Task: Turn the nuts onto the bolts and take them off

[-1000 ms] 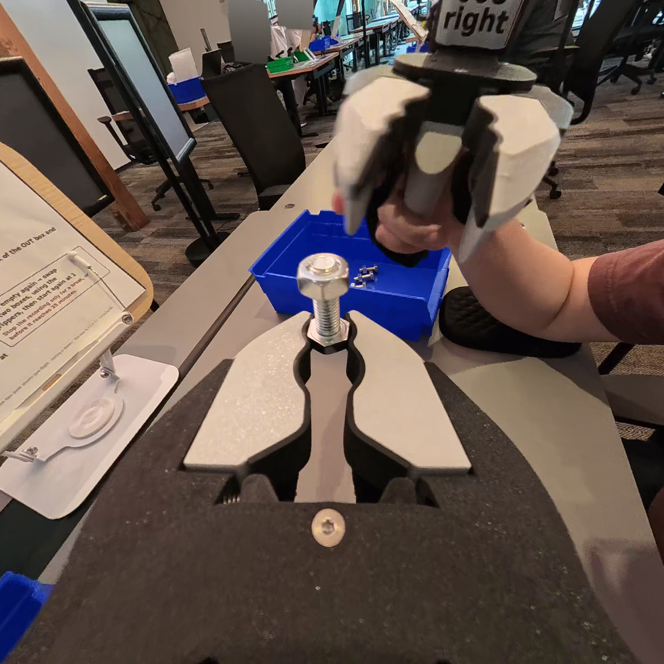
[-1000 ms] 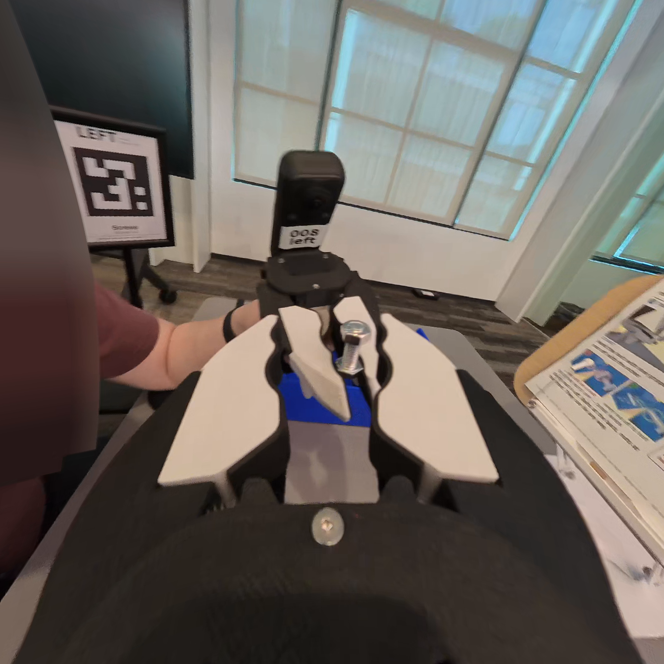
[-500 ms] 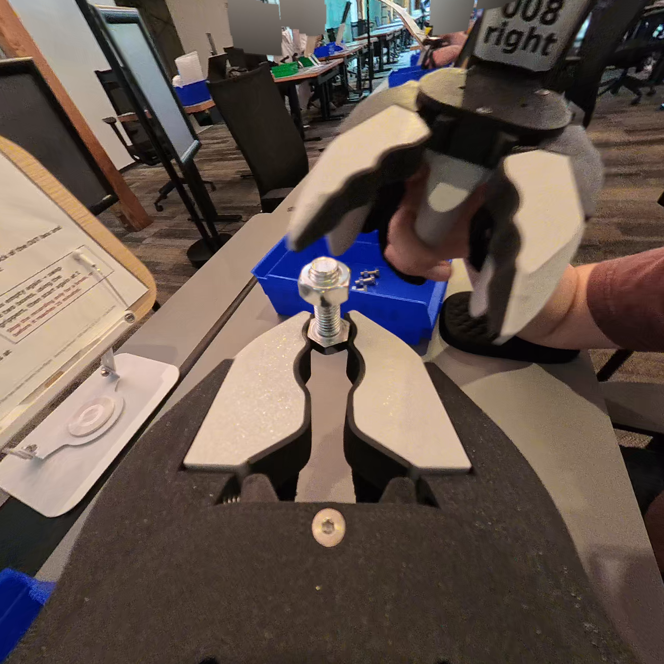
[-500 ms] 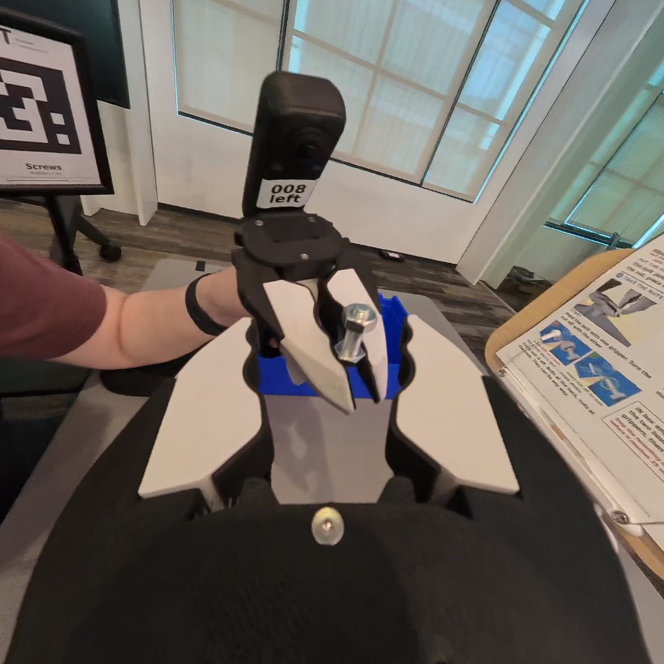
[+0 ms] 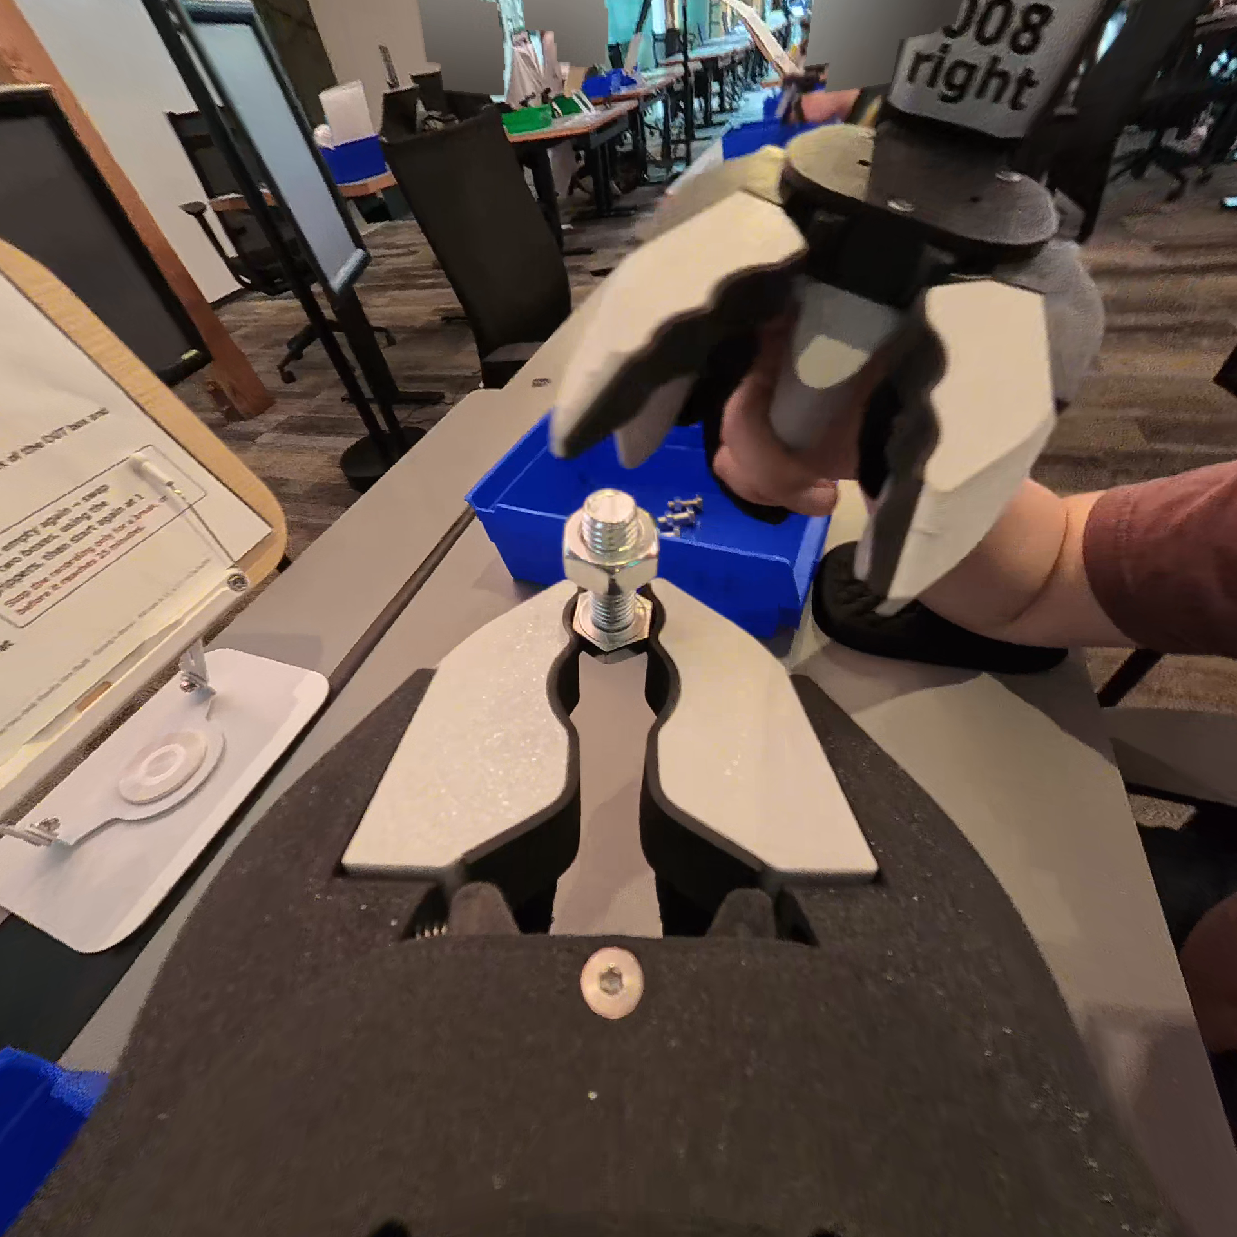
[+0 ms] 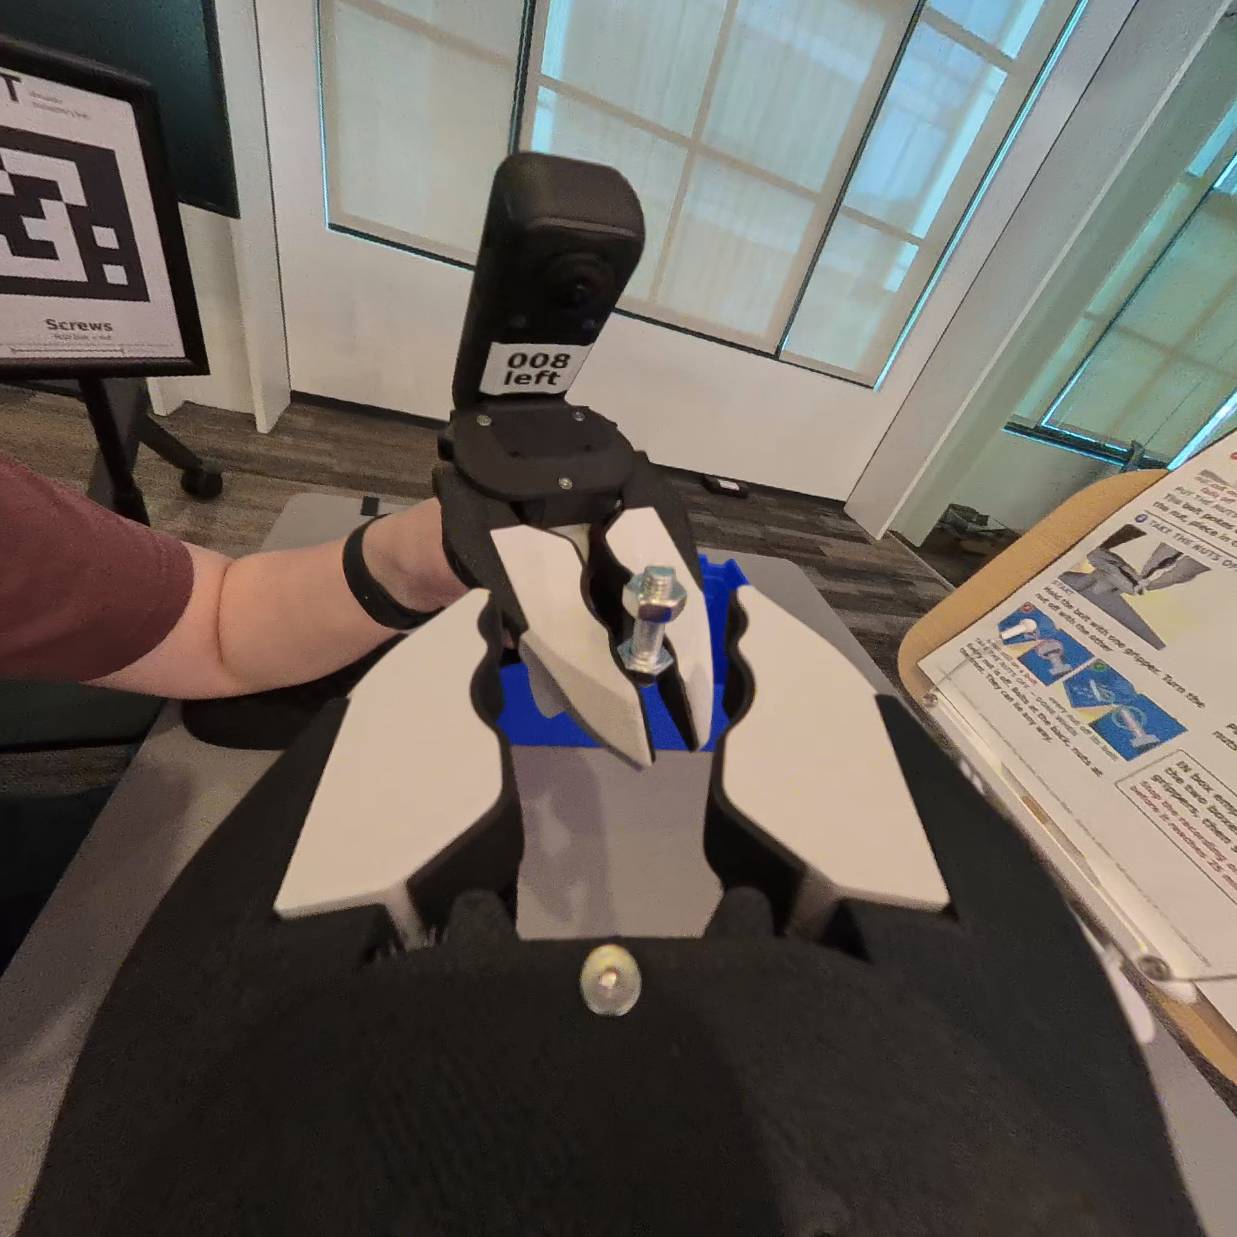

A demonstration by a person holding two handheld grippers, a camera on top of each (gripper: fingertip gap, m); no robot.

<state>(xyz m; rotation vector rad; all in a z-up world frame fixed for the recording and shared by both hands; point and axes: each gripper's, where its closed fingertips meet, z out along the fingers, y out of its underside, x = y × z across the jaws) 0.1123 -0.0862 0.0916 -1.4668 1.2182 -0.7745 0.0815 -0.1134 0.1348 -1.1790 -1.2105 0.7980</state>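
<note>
Your left gripper (image 5: 610,642) pinches the bolt (image 5: 608,606) head, threads up, nut (image 5: 609,561) near the tip; your right gripper (image 6: 612,676) hangs spread, so spinning it off remains

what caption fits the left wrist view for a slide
Left gripper clamps a bolt upright by its head, nut near the tip, right gripper open above a blue bin.

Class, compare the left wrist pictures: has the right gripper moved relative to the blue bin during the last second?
Yes. The right gripper, open, has shifted rightward and nearer the camera against the blue bin.
</note>
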